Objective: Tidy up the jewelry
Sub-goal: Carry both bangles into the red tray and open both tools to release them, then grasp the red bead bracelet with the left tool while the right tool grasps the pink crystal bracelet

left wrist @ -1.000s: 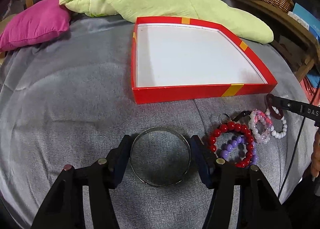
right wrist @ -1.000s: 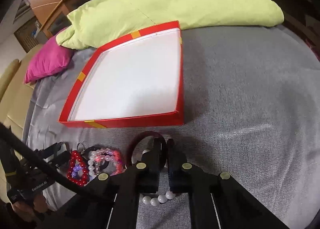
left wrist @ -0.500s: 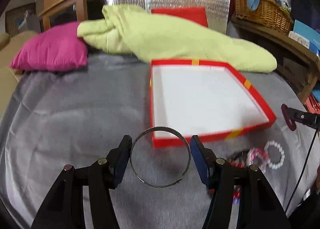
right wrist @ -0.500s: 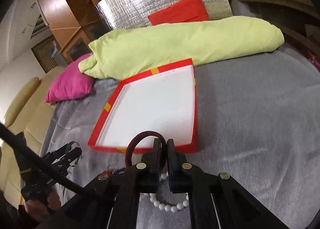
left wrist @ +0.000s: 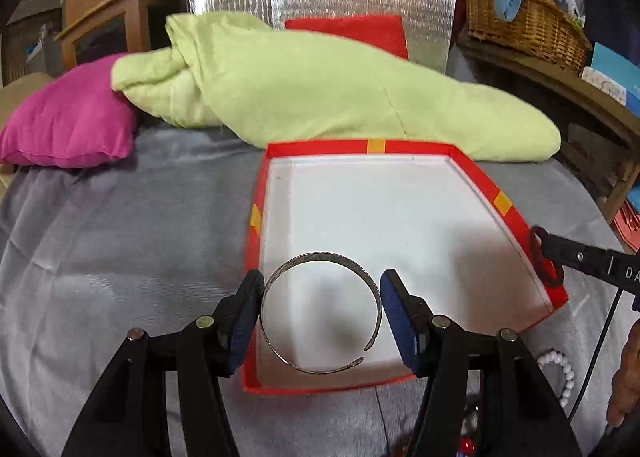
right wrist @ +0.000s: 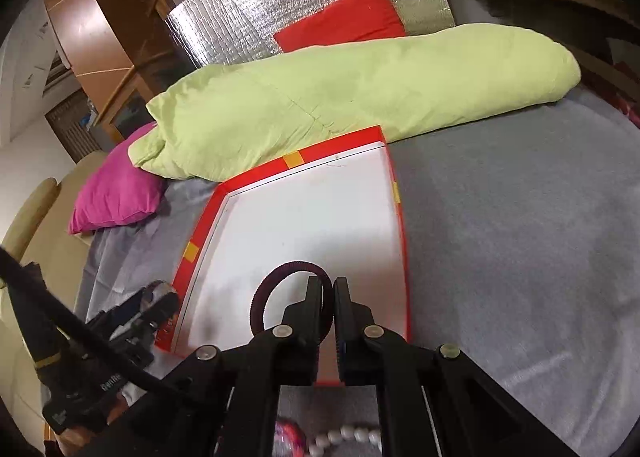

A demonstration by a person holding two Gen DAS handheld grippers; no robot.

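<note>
The left gripper (left wrist: 320, 311) clamps a silver cuff bangle (left wrist: 320, 313) across its width, pads pressing both sides, and holds it above the near left part of the red box (left wrist: 472, 163) with the white floor. The right gripper (right wrist: 327, 307) is pinched together on a dark maroon ring bracelet (right wrist: 276, 277), which hangs over the box's near right area. Both pieces look ready to be set down, so each should be lowered close to the white floor before the jaws part, or the rigid cuff may bounce or roll. Placing them well apart keeps them from tangling. A white bead bracelet (left wrist: 562, 375) and other beaded pieces wait on the grey cover (left wrist: 120, 257) just in front of the box
</note>
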